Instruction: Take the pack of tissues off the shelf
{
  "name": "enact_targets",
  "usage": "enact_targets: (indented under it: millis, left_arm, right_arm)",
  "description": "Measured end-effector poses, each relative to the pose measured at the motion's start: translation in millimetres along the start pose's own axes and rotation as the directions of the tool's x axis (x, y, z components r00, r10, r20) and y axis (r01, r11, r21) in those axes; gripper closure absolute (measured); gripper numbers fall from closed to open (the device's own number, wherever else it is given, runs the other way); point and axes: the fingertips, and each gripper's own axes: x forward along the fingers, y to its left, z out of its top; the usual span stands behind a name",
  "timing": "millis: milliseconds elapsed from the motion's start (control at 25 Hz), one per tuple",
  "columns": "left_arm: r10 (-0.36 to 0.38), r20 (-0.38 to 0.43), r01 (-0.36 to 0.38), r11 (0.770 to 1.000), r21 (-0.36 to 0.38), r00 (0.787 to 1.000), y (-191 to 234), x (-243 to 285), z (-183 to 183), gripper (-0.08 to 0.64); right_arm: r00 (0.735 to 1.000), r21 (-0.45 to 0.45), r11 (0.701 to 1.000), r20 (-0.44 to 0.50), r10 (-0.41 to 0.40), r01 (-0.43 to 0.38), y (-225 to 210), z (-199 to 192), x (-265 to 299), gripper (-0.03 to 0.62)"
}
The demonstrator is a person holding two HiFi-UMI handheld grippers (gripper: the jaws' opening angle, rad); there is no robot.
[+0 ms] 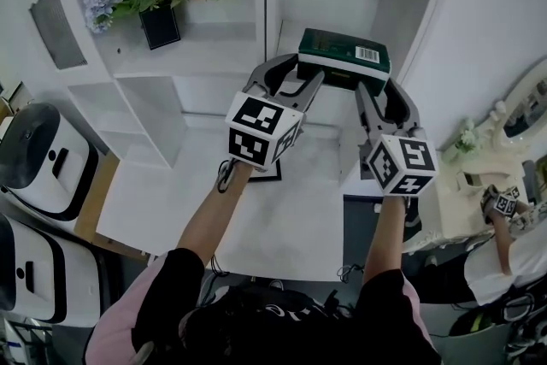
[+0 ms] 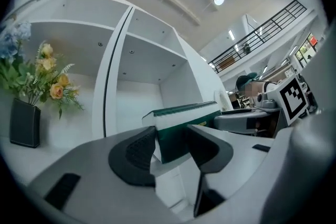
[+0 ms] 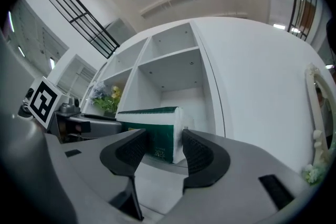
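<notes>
One shelf divider [image 1: 265, 4] between flower vase [image 1: 160, 26] and tissue pack [image 1: 342, 50]

The left gripper [image 2: 170, 147] fills the foreground. Its two grey jaws, with dark ribbed pads, sit either side of the near corner of a green-and-white pack of tissues [image 2: 184, 118]. Whether the pads press on it cannot be told. Behind stands a white shelf unit [image 2: 157, 60]. Its left bay holds a black vase [image 2: 24, 123] of yellow and blue flowers [image 2: 44, 78]. A railed balcony [image 2: 262, 34] shows at right.
</notes>
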Motion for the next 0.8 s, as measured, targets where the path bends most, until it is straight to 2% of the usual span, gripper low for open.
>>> enact_targets:
  millis: [240, 360, 520, 800]
  left_arm:
    - [-0.004, 0.039, 0.004, 1.000, -0.001, 0.999, -9.9, -53.3, 5.5, 0.370]
    - [-0.003, 0.036, 0.004, 1.000, -0.027, 0.999, -11.6, -85.9, -0.9, 0.370]
    - [0.002, 0.008, -0.002, 0.999, -0.051, 1.000, -11.0, -132.8, -18.5, 0.370]
    - [0.010, -0.068, -0.017, 0.995, -0.099, 0.998, -9.3, -221.1, -57.5, 0.370]
  right_arm:
    - [1.000, -0.036, 0.999, 0.001, 0.010, -0.010, 41.0, 6.7, -35.7, 0.357]
    - [1.000, -0.040, 0.999, -0.016, 0.015, -0.016, 68.4, 2.9, -52.5, 0.359]
    - [0.998, -0.037, 0.999, -0.057, 0.029, -0.031, 110.4, -13.0, -74.0, 0.362]
    - [0.989, 0.034, 0.998, -0.138, 0.059, -0.055, 189.1, -50.4, -110.7, 0.365]
